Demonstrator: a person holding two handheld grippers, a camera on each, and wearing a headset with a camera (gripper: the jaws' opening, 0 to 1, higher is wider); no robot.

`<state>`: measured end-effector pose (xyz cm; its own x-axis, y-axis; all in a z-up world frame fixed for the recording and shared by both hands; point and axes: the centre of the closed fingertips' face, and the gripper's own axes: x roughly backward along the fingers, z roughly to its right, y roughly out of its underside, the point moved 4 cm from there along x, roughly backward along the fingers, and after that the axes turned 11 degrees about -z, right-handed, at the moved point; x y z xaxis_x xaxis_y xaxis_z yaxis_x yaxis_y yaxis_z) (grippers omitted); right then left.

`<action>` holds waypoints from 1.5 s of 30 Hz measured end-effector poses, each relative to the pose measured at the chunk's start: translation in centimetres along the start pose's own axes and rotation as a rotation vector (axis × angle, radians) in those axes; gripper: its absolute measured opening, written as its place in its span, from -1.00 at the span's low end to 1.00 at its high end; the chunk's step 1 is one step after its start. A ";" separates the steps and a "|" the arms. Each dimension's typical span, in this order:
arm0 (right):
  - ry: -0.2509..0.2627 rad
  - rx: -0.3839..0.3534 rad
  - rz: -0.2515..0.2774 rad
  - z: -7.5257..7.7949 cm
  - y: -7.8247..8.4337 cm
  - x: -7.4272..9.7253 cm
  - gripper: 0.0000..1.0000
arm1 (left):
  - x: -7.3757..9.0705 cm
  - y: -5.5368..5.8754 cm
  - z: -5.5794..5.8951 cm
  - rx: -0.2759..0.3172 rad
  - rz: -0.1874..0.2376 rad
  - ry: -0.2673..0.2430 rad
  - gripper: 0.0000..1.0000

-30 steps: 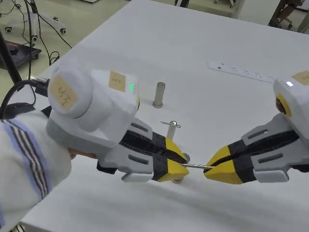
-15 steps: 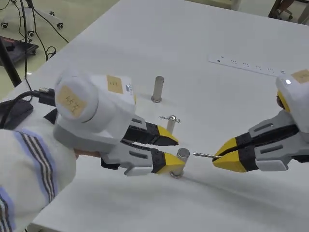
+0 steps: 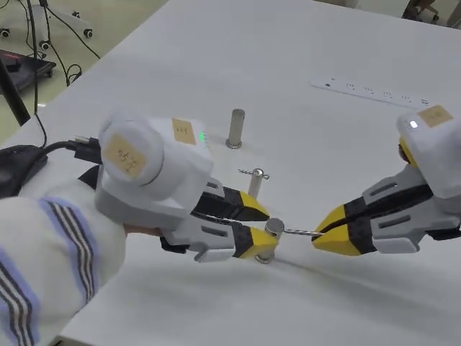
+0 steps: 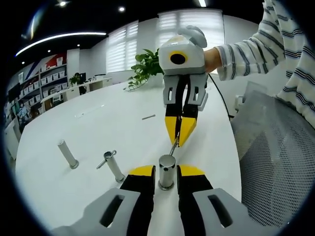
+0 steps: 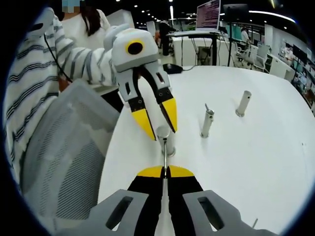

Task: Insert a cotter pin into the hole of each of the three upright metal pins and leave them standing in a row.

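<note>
Head view: above, looking down, close. Gripper views: low, facing each other, sharing nearest pin point(image 4: 166, 172).

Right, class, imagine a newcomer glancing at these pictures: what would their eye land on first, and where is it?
The two yellow-tipped grippers meeting at the nearest upright pin: the left gripper open, a jaw on either side of it, the right gripper shut on a cotter pin aimed at its top. Behind it stands the middle pin, a fitted cotter pin through it, then the bare far pin.
</note>
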<state>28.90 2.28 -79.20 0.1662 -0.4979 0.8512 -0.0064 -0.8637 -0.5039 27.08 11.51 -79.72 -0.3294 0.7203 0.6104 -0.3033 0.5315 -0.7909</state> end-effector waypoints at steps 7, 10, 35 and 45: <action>0.002 0.007 0.004 0.0 0.0 0.0 -0.92 | -0.3 0.1 0.0 0.007 0.003 0.008 -0.72; 0.002 0.015 0.009 0.0 0.0 0.0 -0.92 | -0.4 0.2 0.1 0.003 0.001 0.015 -0.76; 0.018 -0.010 0.100 -0.5 -0.7 -0.9 -0.92 | -0.8 1.4 -0.1 0.077 0.036 0.041 -0.77; 0.023 -0.063 0.142 -0.3 -1.7 -2.2 -0.91 | -1.0 1.6 0.1 0.100 0.048 0.040 -0.77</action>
<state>28.27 4.85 -80.14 0.1369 -0.6163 0.7755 -0.0902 -0.7874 -0.6098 26.86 11.61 -81.57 -0.3105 0.7620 0.5683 -0.3767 0.4502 -0.8096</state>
